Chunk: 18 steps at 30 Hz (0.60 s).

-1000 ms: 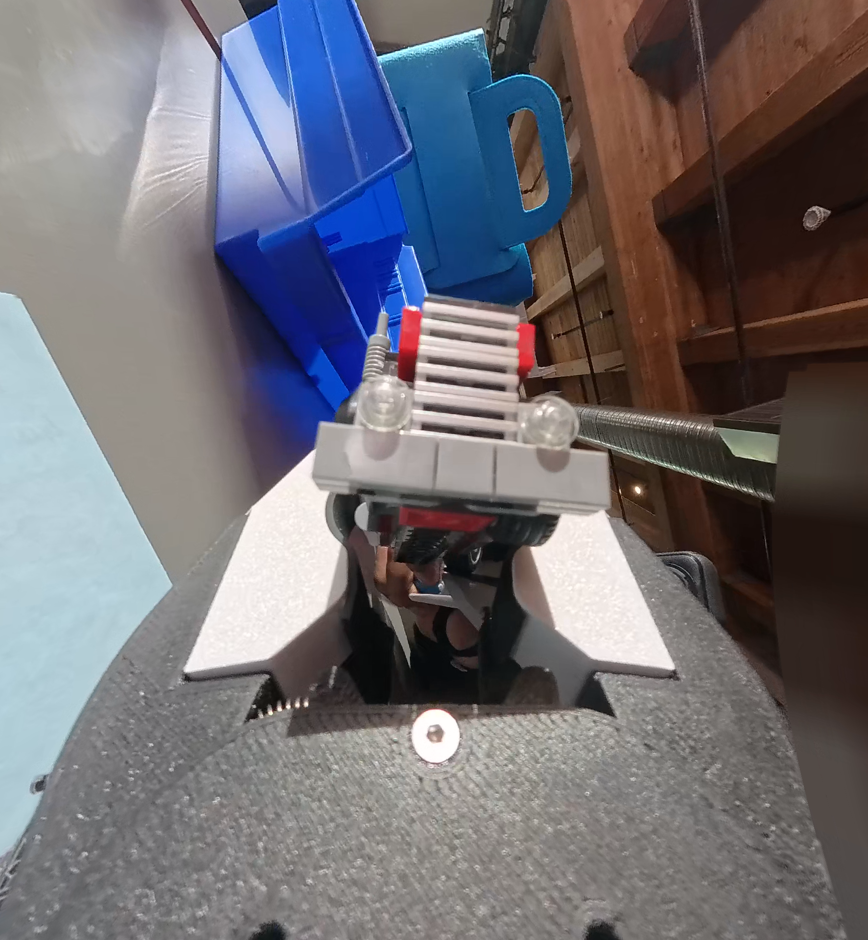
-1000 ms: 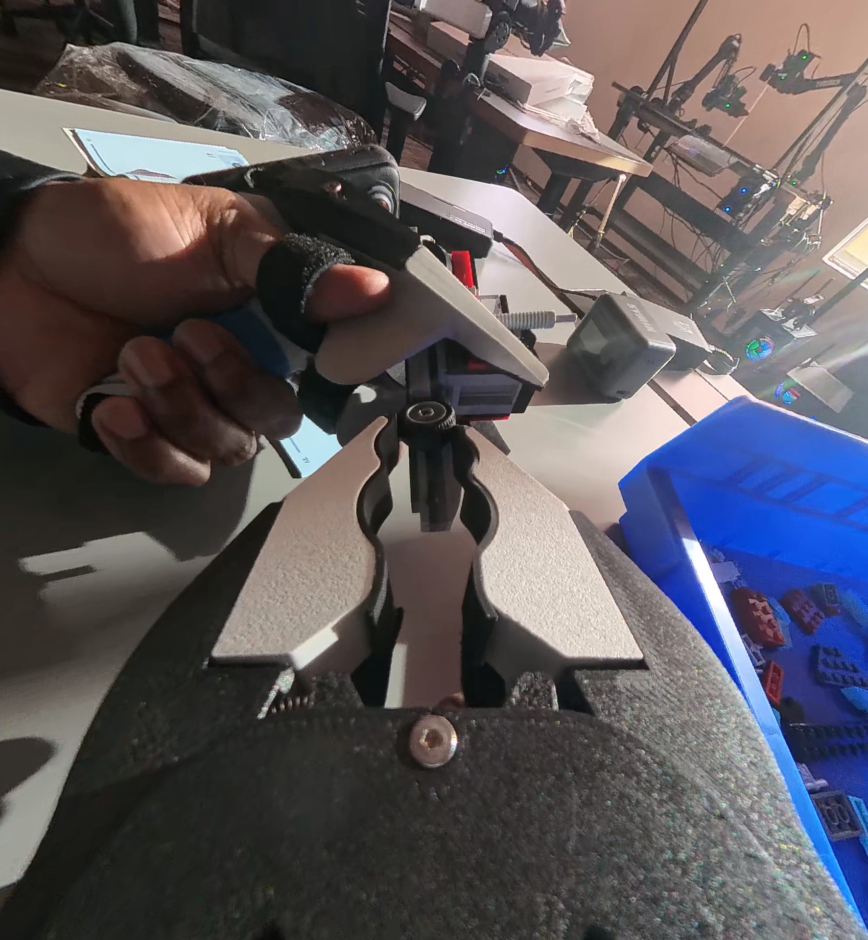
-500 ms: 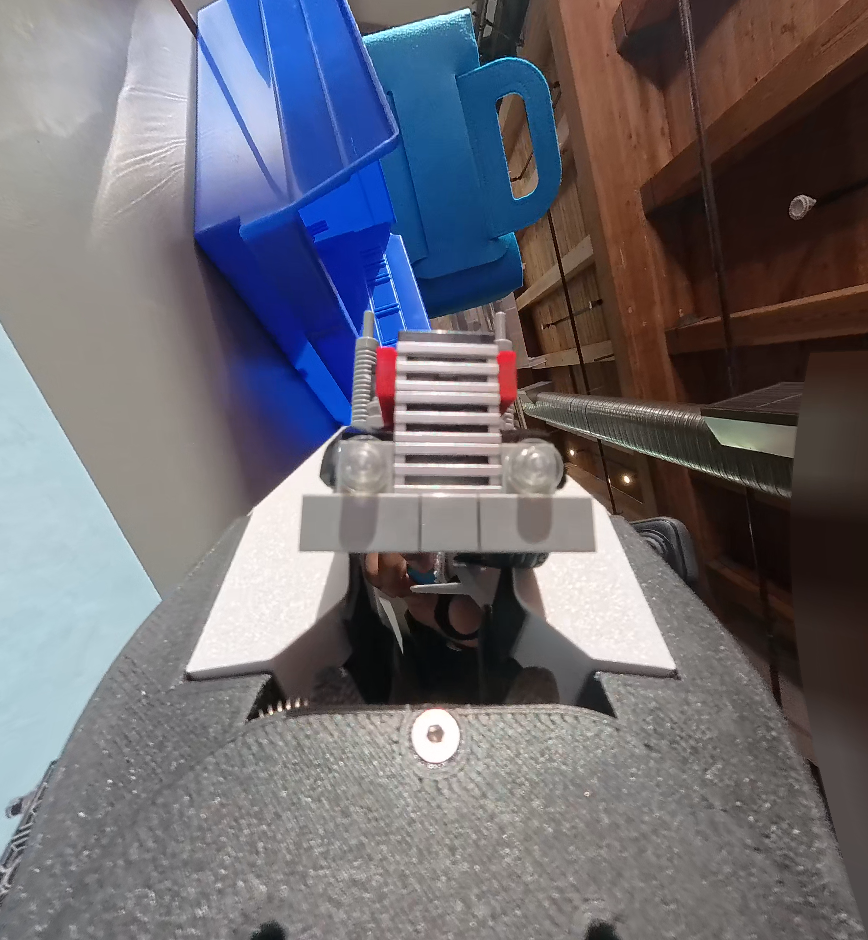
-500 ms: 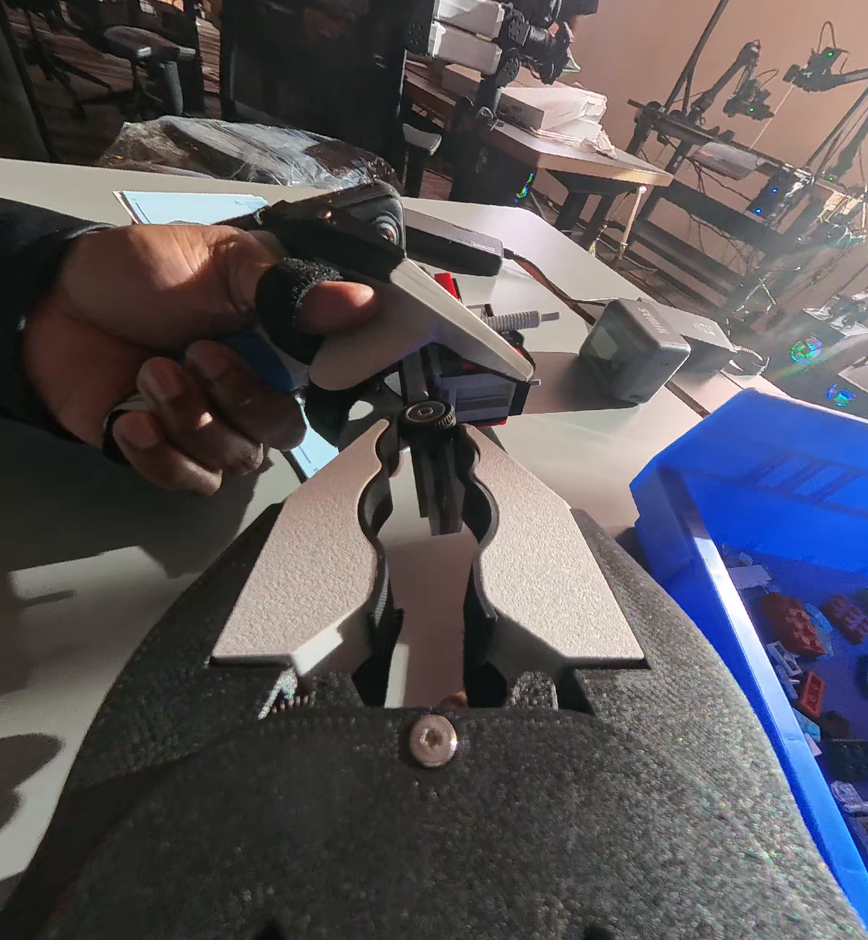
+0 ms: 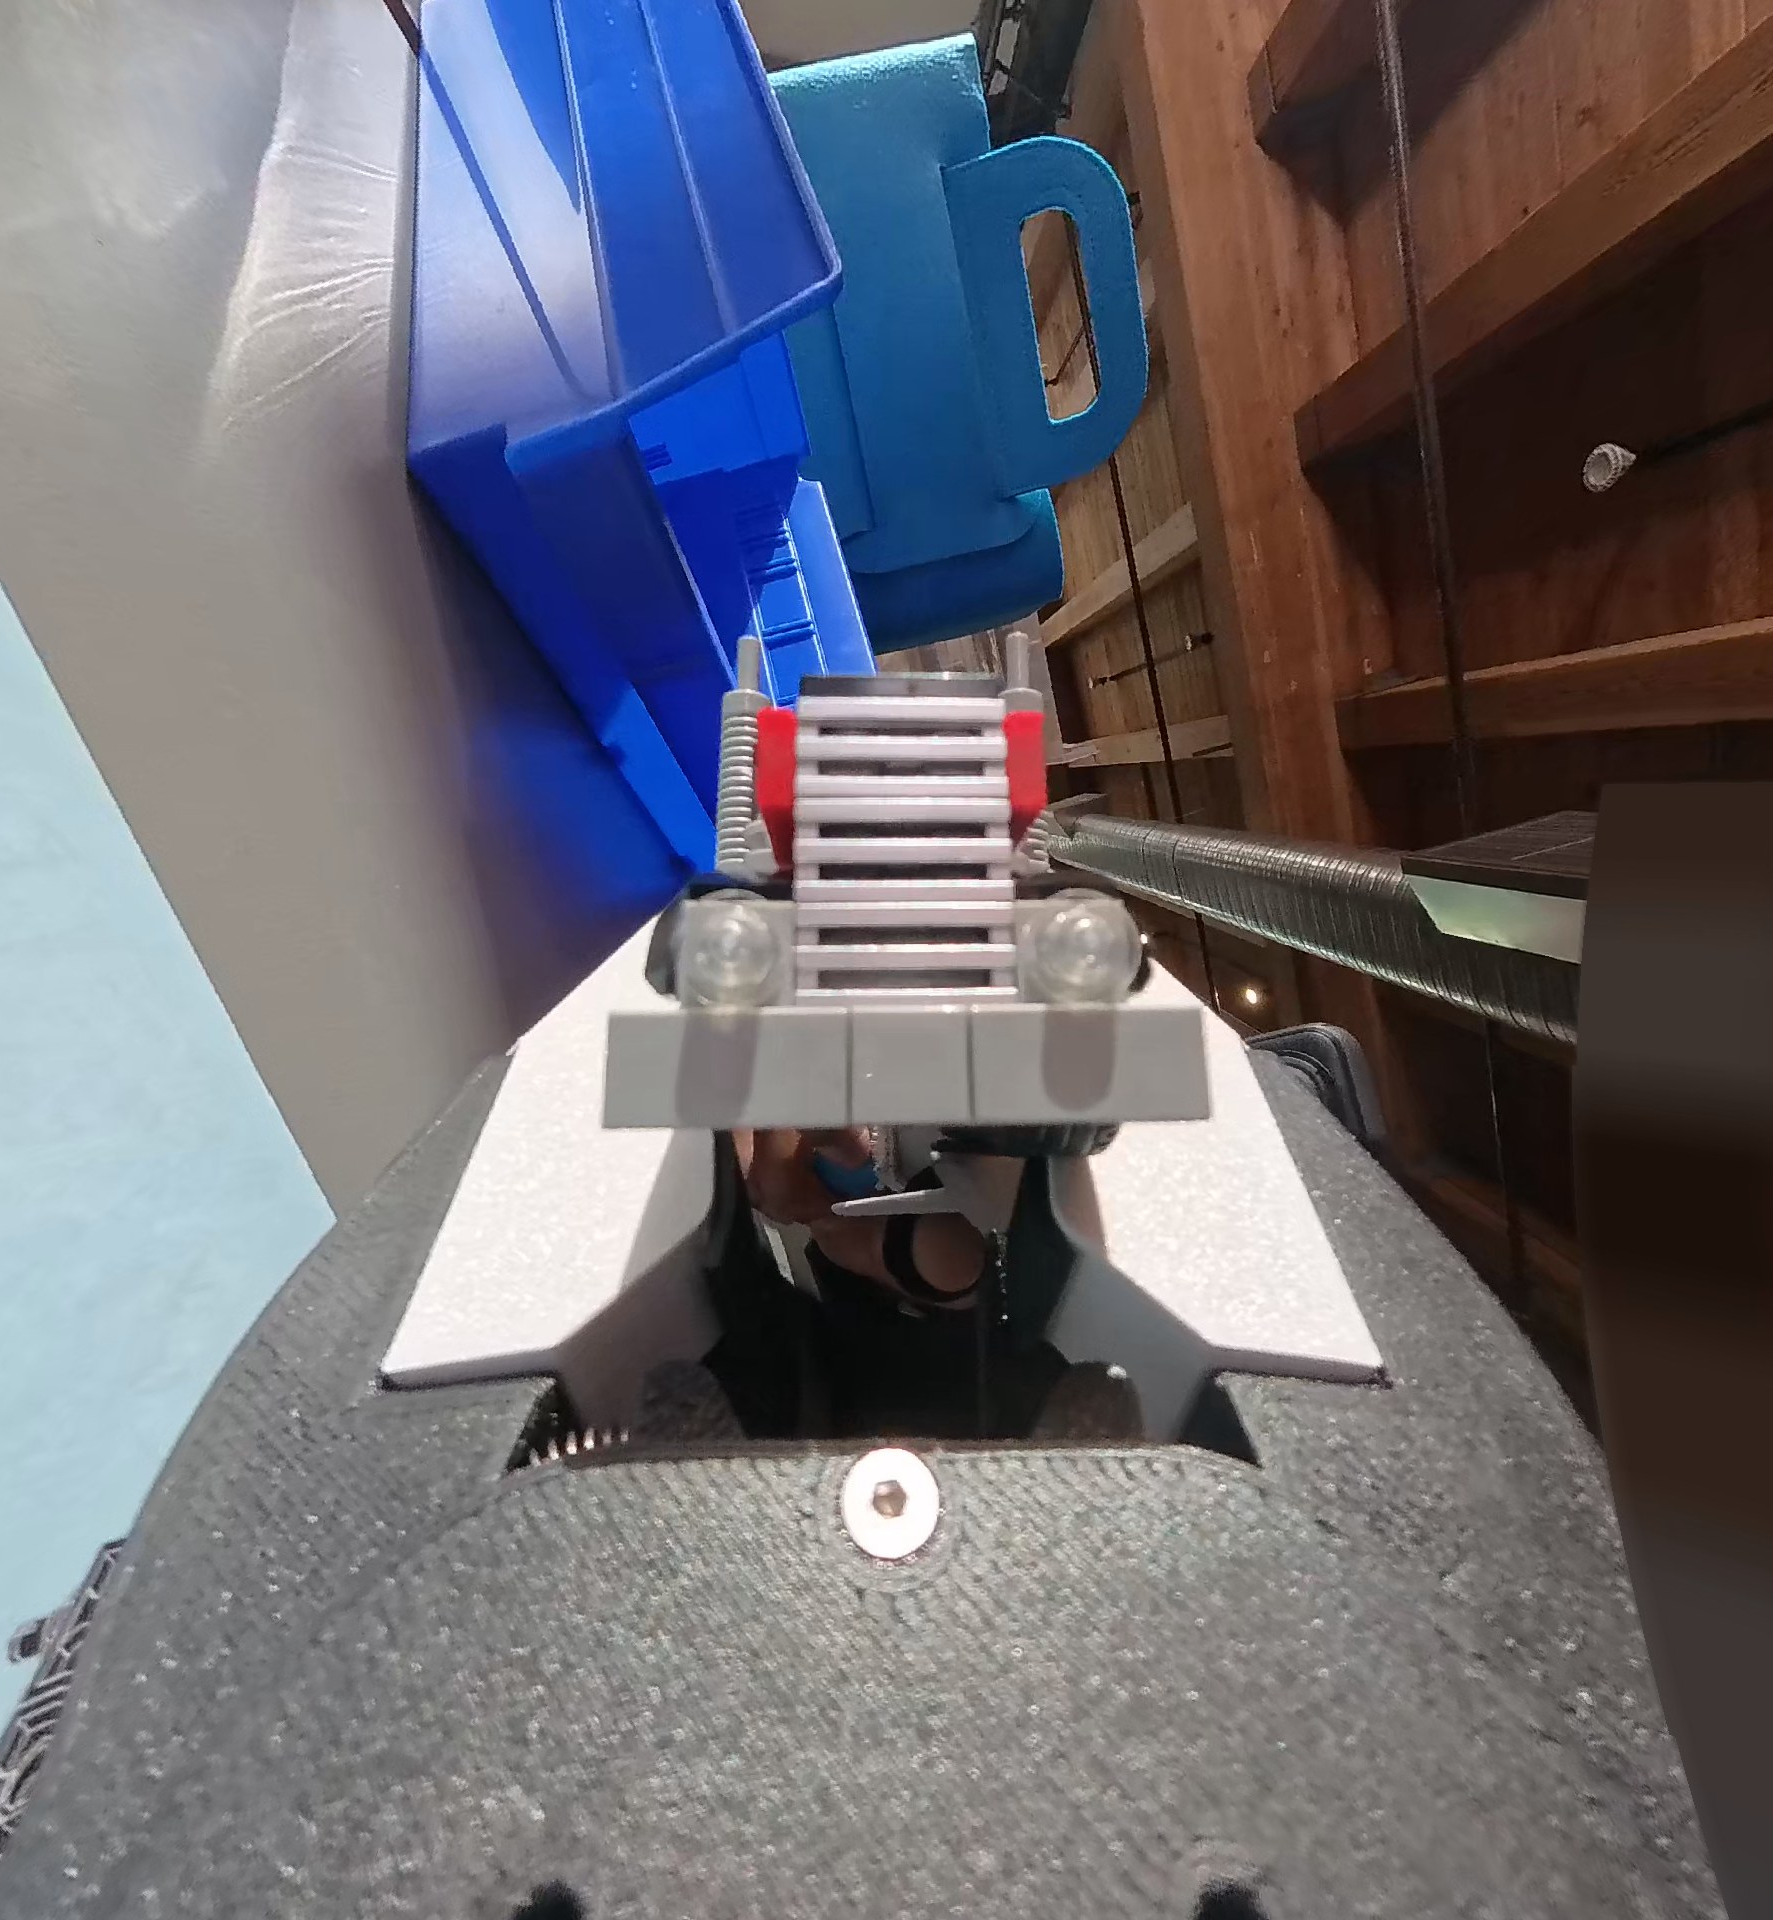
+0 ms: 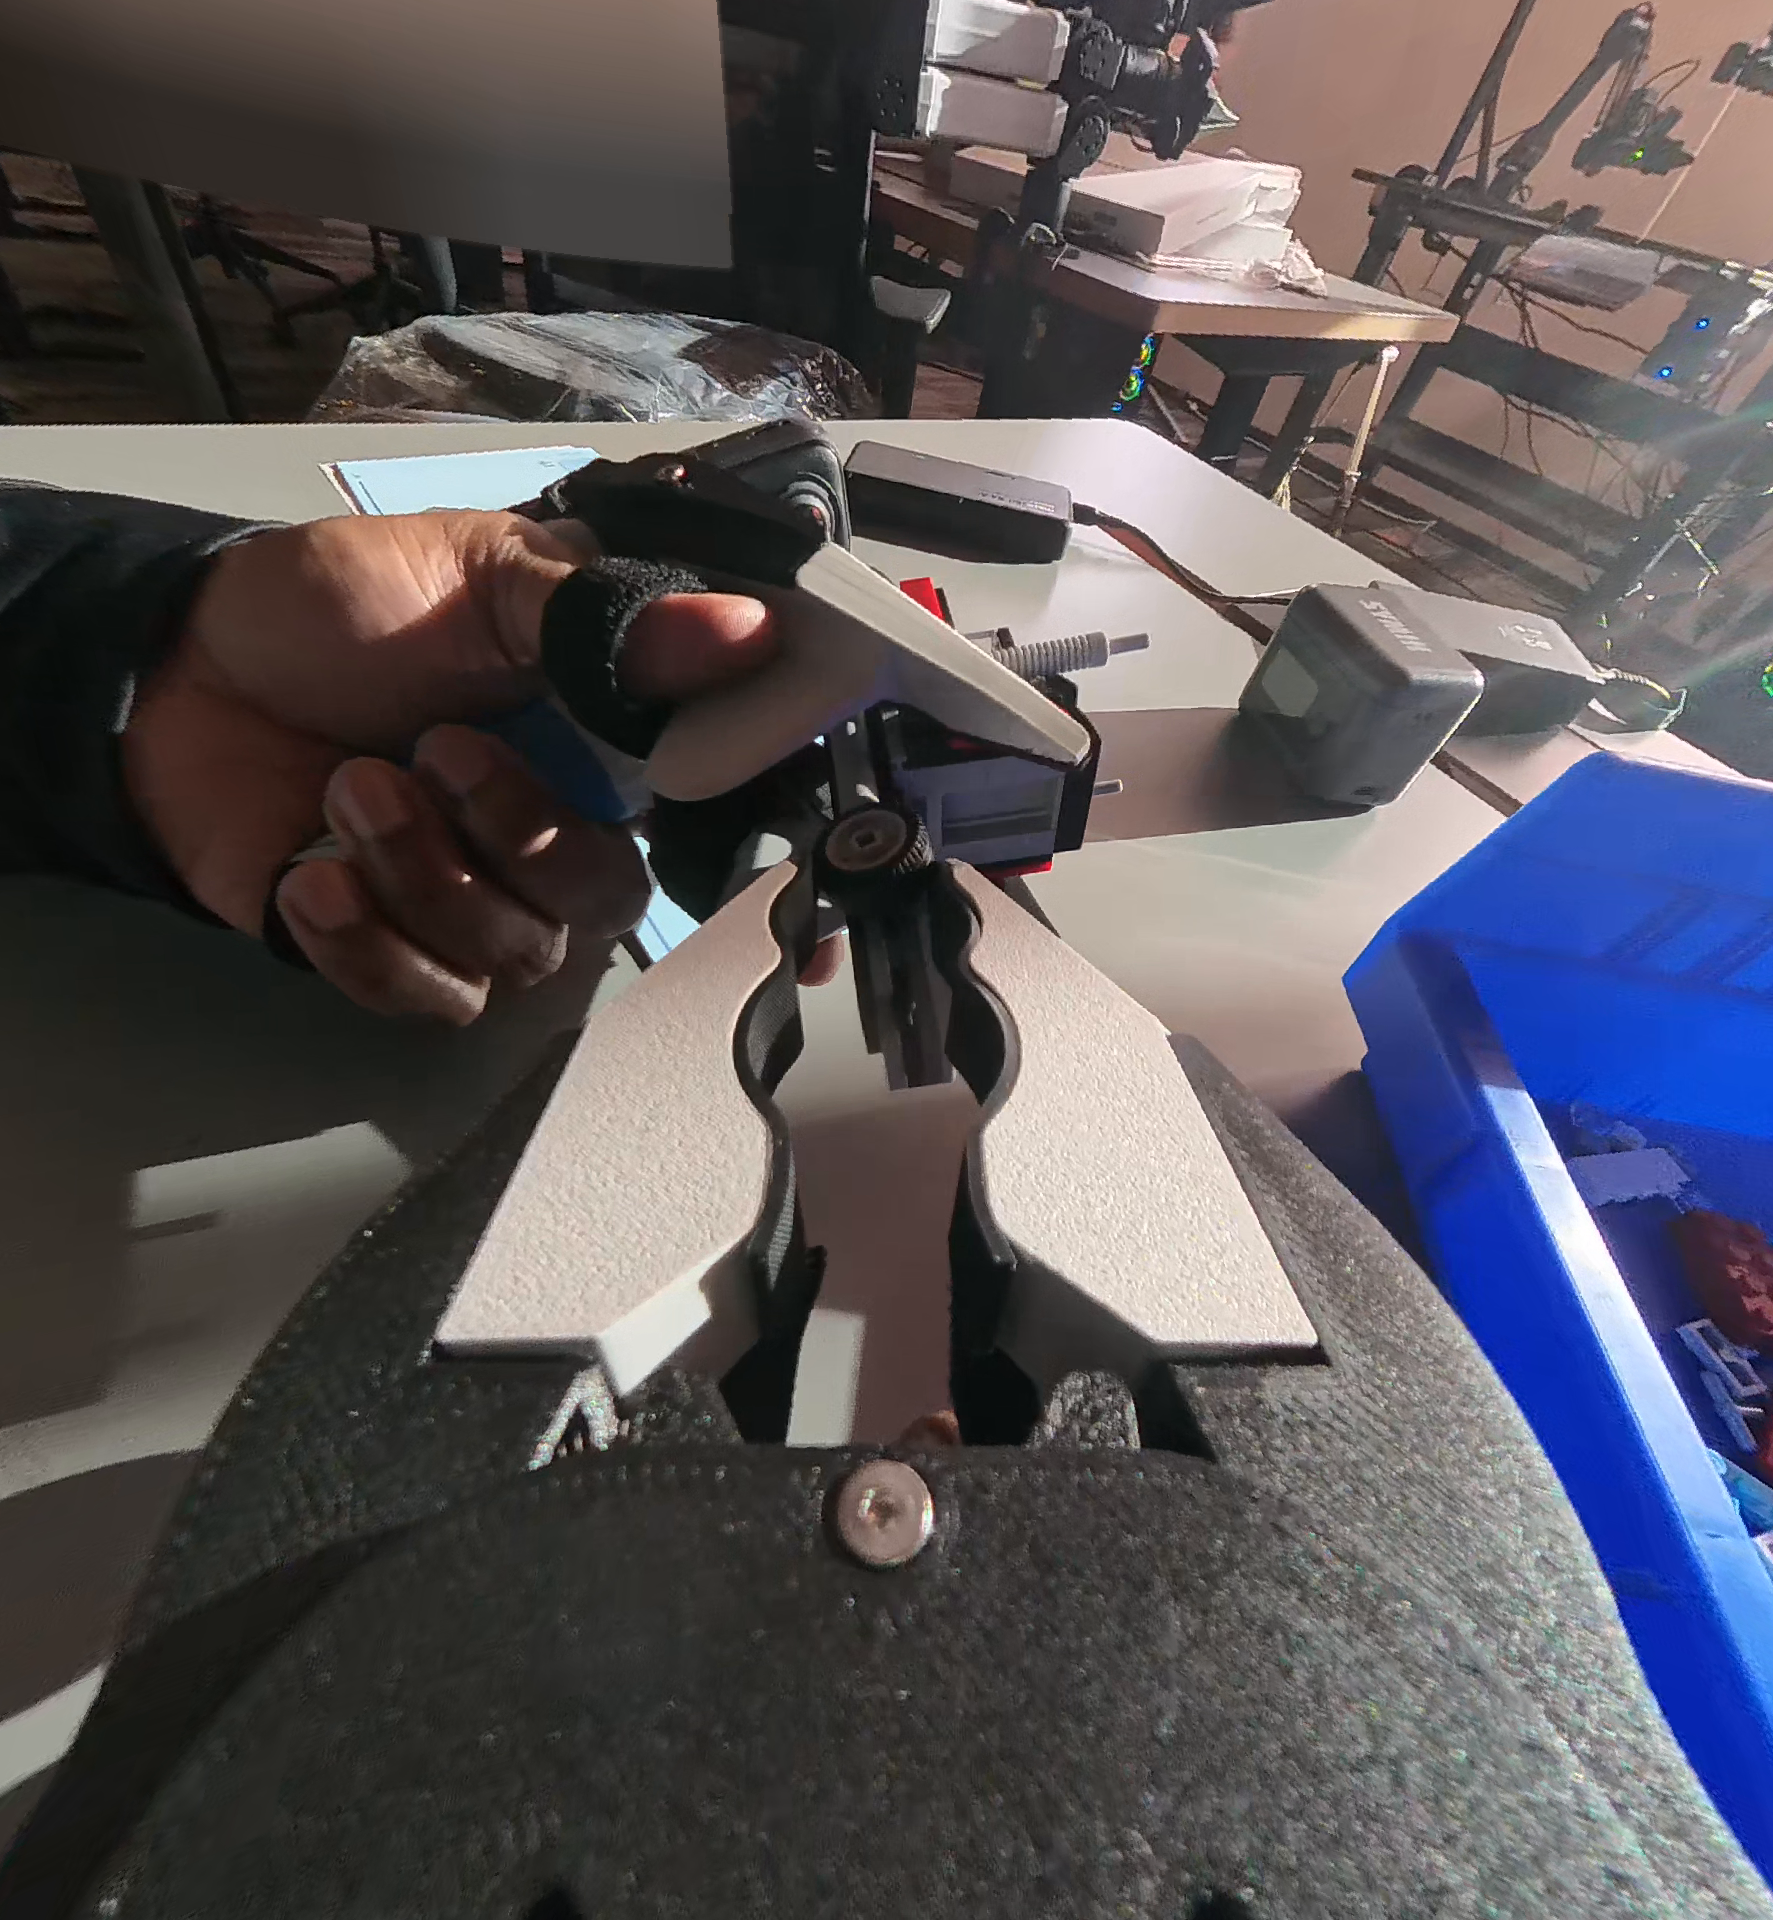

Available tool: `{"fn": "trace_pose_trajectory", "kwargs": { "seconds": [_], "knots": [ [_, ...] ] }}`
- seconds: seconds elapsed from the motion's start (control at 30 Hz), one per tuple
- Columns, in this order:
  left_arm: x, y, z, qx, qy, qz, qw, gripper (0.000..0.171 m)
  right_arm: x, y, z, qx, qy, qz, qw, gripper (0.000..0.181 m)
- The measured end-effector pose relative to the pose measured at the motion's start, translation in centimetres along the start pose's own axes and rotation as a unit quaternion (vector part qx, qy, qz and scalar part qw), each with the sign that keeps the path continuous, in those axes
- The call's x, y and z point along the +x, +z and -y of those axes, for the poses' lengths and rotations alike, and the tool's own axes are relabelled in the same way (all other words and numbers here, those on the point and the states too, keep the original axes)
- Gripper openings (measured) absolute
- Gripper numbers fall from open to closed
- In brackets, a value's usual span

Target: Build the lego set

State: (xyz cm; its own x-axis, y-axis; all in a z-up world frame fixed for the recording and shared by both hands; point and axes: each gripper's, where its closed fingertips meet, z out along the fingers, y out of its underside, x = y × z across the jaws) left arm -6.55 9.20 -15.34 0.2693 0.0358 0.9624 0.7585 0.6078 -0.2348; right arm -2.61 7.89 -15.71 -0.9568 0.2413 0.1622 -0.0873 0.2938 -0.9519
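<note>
Left gripper: my fingers are clamped on the toy truck, which faces my camera, grille and bumper first.
Truck seen from the right: its dark underside and a small wheel point at my right camera, held up above the table.
Right gripper: my fingers pinch a thin dark strip of bricks that hangs from the truck's underside.
Hand: wrapped round the left gripper's handle, black strap on the forefinger.
Blue bin: on the table to my right, loose bricks inside.
Small camera: on the table behind the truck.
</note>
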Motion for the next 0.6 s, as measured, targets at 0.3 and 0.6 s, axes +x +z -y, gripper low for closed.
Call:
{"fn": "trace_pose_trajectory", "kwargs": {
  "seconds": [0.3,0.6],
  "knots": [
    [-0.08,-0.05,0.09,0.0,0.002,0.003,1.0,0.054,-0.01,0.08,0.01,-0.001,-0.034,-0.02,0.999,0.027],
    [-0.19,-0.1,0.19,0.001,0.001,0.007,1.0,0.054,0.07,0.14,-0.06,-0.001,-0.054,-0.034,0.998,0.028]
  ]
}}
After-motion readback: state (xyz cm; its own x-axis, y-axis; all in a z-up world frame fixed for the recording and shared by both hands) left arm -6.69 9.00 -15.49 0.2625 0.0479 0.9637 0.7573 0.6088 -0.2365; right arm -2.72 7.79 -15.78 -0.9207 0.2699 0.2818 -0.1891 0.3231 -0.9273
